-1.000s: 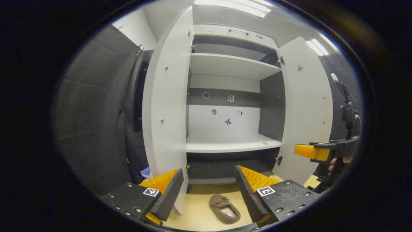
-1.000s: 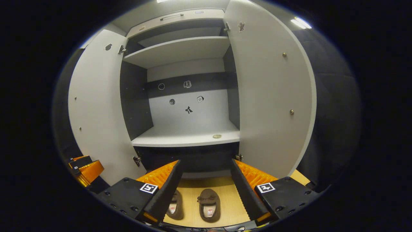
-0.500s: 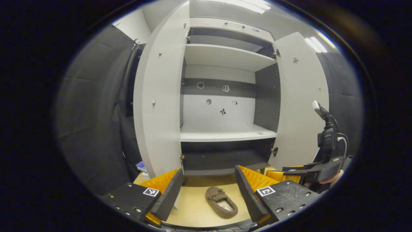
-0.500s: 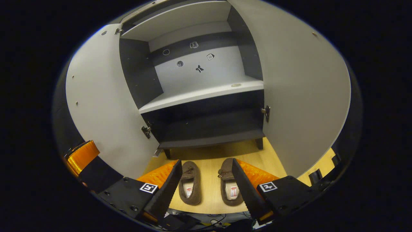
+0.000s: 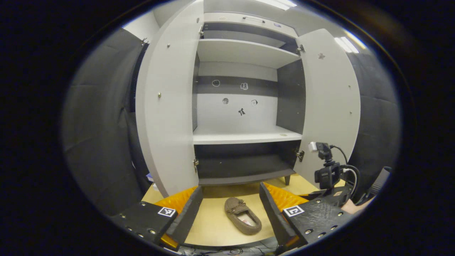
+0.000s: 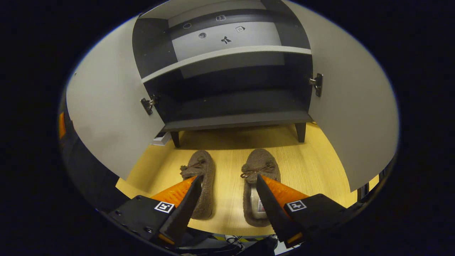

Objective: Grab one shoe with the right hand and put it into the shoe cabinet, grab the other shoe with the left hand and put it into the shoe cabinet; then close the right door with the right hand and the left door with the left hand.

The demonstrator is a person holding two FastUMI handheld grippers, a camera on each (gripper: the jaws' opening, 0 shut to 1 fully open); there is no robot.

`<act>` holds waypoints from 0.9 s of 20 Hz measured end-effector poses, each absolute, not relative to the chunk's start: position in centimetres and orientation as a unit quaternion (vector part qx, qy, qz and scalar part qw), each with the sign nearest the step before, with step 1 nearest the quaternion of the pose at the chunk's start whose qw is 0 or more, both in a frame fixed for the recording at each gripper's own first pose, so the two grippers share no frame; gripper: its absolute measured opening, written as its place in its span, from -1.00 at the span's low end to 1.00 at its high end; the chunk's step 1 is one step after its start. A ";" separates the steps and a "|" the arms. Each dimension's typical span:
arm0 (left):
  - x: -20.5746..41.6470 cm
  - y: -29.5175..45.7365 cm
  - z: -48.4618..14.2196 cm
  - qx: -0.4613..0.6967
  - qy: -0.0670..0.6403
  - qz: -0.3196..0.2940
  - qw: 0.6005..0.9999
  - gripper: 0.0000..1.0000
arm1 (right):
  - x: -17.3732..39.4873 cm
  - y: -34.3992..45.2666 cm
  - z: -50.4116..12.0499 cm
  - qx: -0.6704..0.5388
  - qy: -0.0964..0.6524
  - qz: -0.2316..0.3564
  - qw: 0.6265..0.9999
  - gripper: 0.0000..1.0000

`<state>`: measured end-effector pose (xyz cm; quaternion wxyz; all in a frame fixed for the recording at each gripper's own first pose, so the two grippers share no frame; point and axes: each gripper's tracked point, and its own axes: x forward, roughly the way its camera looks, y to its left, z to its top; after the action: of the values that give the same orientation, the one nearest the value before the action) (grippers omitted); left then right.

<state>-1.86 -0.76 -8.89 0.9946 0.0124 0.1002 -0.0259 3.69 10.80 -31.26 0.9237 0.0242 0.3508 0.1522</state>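
Two brown furry slippers lie side by side on the wooden floor in front of the open shoe cabinet (image 6: 238,119). My right gripper (image 6: 228,177) hangs open just above them. Its one fingertip overlaps the left slipper (image 6: 203,165) and the other overlaps the right slipper (image 6: 261,160); it holds neither. In the left gripper view one slipper (image 5: 242,220) lies between the fingers of my open left gripper (image 5: 230,187), farther off on the floor. The right gripper's body (image 5: 328,176) sits low at the right there, with a hand behind it.
Both cabinet doors stand wide open, the left door (image 5: 167,117) and the right door (image 5: 328,99) flanking the white shelves (image 5: 245,135) and the dark bottom shelf (image 5: 241,167). The cabinet rests on short legs (image 6: 300,131). Black cloth hangs on both sides.
My right gripper has dropped and tilted down towards the two slippers, which now lie close under its fingertips. The left gripper has sunk a little and drawn back from the cabinet.
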 end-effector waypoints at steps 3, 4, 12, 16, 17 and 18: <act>-1.5 -1.0 -9.5 0.021 0.105 -0.030 0.994 0.86 | 3.9 10.7 -34.6 0.008 0.381 0.146 0.913 0.97; -1.5 -1.1 -9.5 0.023 0.105 -0.030 0.994 0.85 | 3.9 10.5 -35.7 0.006 0.392 0.140 0.909 0.97; -1.1 -0.9 -11.3 0.025 0.124 -0.026 0.992 0.96 | 7.0 10.0 -40.8 -0.066 0.402 0.118 0.905 0.83; -1.3 -1.1 -11.3 0.031 0.123 -0.026 0.992 0.87 | 8.5 8.6 -42.0 -0.125 0.403 0.084 0.903 0.82; -1.4 -1.1 -11.1 0.032 0.120 -0.025 0.992 0.86 | 9.2 8.0 -41.7 -0.133 0.399 0.070 0.904 0.35; -1.5 -1.2 -11.0 0.031 0.118 -0.024 0.992 0.96 | 8.8 7.9 -41.7 -0.130 0.403 0.069 0.903 0.01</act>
<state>-1.50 -1.21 -10.98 0.9922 0.0313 0.1183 -0.0244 8.84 7.89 -41.72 0.9032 -0.1302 0.4031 0.0688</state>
